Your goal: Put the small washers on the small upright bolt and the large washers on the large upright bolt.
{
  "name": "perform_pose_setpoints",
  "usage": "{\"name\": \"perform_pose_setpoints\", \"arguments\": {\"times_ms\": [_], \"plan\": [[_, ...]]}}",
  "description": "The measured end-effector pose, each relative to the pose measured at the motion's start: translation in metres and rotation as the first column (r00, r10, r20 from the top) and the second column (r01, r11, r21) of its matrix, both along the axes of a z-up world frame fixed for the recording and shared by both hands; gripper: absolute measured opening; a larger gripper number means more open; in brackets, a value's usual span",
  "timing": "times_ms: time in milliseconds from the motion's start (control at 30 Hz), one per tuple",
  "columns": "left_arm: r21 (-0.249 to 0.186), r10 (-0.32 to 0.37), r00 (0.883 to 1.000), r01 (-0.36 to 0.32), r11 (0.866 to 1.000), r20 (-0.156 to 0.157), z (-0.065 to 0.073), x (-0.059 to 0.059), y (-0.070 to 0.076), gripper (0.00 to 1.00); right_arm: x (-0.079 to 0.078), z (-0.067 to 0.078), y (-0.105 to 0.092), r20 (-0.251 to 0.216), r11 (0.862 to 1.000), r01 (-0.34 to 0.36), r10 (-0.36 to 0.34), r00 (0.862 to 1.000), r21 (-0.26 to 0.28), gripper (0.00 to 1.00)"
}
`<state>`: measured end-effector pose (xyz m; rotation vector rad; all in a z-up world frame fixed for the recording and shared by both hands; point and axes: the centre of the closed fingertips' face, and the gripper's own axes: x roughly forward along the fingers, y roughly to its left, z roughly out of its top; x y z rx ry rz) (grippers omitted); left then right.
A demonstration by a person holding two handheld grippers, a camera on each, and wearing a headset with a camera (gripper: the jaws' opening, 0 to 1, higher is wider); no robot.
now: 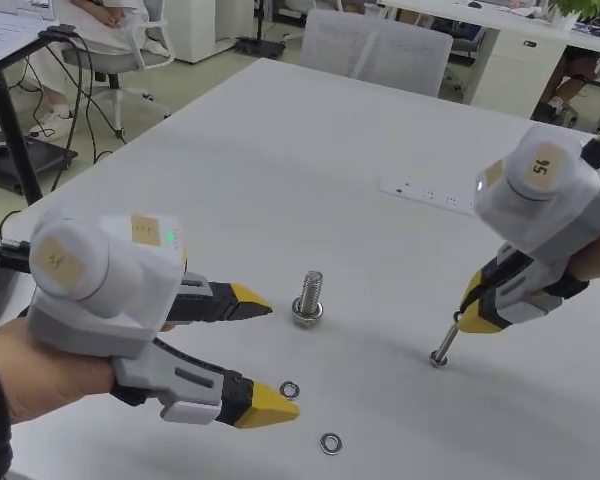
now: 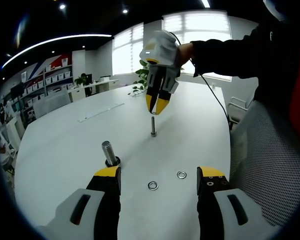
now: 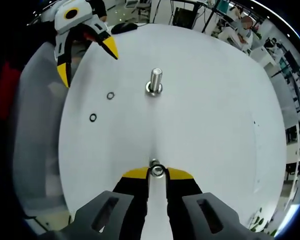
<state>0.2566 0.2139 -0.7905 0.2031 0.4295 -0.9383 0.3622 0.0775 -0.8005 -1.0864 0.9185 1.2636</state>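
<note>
White worktop, office behind. Your right hand-held gripper (image 1: 470,318) sits over the small bolt (image 1: 443,345), jaws nearly together; can't tell if they pinch a washer. Nudge that thin bolt and it may topple. Left hand-held gripper (image 1: 277,354) is spread beside two small washers (image 1: 290,389).

The table (image 1: 280,150) has a smooth, matt white top. On it the large bolt (image 1: 309,297) is bright metal, its thread ridged and gleaming; the small bolt (image 1: 444,345) is a duller grey metal. The two loose washers (image 1: 290,389) are thin, shiny metal. The left gripper (image 1: 277,355) and right gripper (image 1: 468,320) wear matt pale plastic shells with smooth yellow tips. The small ring (image 3: 157,171) pinched between the right one's tips looks like metal too, though it is tiny.
</note>
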Motion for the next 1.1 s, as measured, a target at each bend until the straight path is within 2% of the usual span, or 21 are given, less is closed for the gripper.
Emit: {"name": "perform_pose_setpoints", "arguments": {"times_ms": [733, 1100], "plan": [[0.004, 0.007, 1.000, -0.007, 1.000, -0.014, -0.004, 0.001, 0.000, 0.60, 0.004, -0.015, -0.003, -0.035, 1.000, 0.009, -0.009, 0.999, -0.004, 0.13], [0.007, 0.009, 1.000, -0.009, 1.000, -0.020, -0.006, 0.001, 0.000, 0.60, 0.003, -0.029, -0.002, -0.050, 1.000, 0.009, -0.010, 0.999, -0.010, 0.13]]}}
